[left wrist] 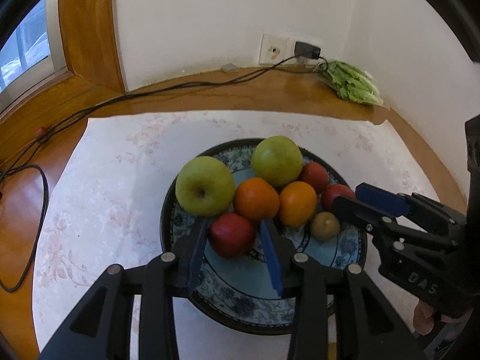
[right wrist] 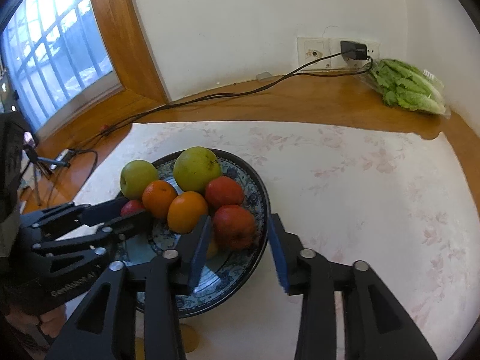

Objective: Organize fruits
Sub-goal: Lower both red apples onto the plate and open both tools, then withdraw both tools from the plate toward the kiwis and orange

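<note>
A blue patterned plate (left wrist: 345,258) (right wrist: 240,273) holds two green apples (left wrist: 205,186) (left wrist: 277,162), two oranges (left wrist: 255,199) (left wrist: 297,203), several red fruits and a small brown kiwi (left wrist: 325,225). My left gripper (left wrist: 235,240) is open, its jaws on either side of a red apple (left wrist: 231,235) at the plate's near side, without squeezing it. My right gripper (right wrist: 240,240) is open around another red apple (right wrist: 234,226) at the plate's right edge; it also shows in the left wrist view (left wrist: 357,199). The left gripper appears in the right wrist view (right wrist: 126,210).
The plate sits on a white floral cloth (right wrist: 360,195) over a wooden table. A bag of lettuce (right wrist: 405,87) lies at the back right by a wall socket with a charger (right wrist: 354,49). Its cable (left wrist: 180,85) runs left across the table. A window (right wrist: 51,60) is at the left.
</note>
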A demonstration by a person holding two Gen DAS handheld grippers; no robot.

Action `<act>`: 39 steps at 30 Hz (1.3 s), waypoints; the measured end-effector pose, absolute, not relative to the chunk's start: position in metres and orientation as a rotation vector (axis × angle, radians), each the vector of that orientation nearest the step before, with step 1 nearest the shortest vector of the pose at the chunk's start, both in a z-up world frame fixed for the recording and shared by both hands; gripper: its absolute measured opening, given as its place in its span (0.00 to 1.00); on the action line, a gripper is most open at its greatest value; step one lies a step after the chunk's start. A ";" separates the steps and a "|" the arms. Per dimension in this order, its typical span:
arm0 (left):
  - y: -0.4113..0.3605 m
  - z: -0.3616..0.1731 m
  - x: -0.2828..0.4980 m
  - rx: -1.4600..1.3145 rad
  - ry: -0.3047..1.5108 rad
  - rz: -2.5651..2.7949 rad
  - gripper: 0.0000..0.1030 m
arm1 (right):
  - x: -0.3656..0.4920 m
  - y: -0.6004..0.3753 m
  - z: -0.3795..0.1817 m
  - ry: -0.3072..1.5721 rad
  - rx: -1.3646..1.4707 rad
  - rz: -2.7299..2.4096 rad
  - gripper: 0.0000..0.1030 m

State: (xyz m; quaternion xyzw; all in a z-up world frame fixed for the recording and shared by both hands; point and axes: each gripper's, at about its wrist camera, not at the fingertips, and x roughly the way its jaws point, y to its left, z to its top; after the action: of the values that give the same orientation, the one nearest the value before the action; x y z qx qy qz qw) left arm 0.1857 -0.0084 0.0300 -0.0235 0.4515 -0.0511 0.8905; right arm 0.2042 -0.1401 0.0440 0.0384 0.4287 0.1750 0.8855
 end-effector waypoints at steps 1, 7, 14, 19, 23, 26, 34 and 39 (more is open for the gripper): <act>-0.010 0.029 0.186 -0.050 0.946 -0.105 0.40 | 0.205 -0.142 0.043 0.896 0.092 0.366 0.44; -0.017 0.031 0.183 -0.045 0.948 -0.113 0.49 | 0.202 -0.148 0.046 0.894 0.119 0.376 0.50; -0.024 0.043 0.174 -0.029 0.930 -0.122 0.56 | 0.194 -0.152 0.054 0.885 0.135 0.380 0.52; -0.027 0.049 0.167 -0.029 0.931 -0.127 0.57 | 0.187 -0.157 0.056 0.902 0.156 0.380 0.55; -0.029 0.051 0.162 -0.032 0.935 -0.128 0.58 | 0.178 -0.160 0.061 0.901 0.167 0.380 0.62; -0.029 0.053 0.157 -0.040 0.939 -0.132 0.60 | 0.171 -0.160 0.064 0.903 0.157 0.377 0.64; -0.029 0.059 0.137 -0.044 0.939 -0.134 0.68 | 0.151 -0.164 0.069 0.921 0.154 0.360 0.66; -0.032 0.063 0.124 -0.046 0.940 -0.146 0.72 | 0.137 -0.172 0.068 0.938 0.171 0.346 0.67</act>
State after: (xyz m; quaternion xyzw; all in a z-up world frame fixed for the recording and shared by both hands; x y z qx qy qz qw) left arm 0.1235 -0.0318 0.0632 -0.0221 0.4523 -0.0705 0.8888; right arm 0.1373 -0.1715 0.0675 0.0820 0.4490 0.1657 0.8742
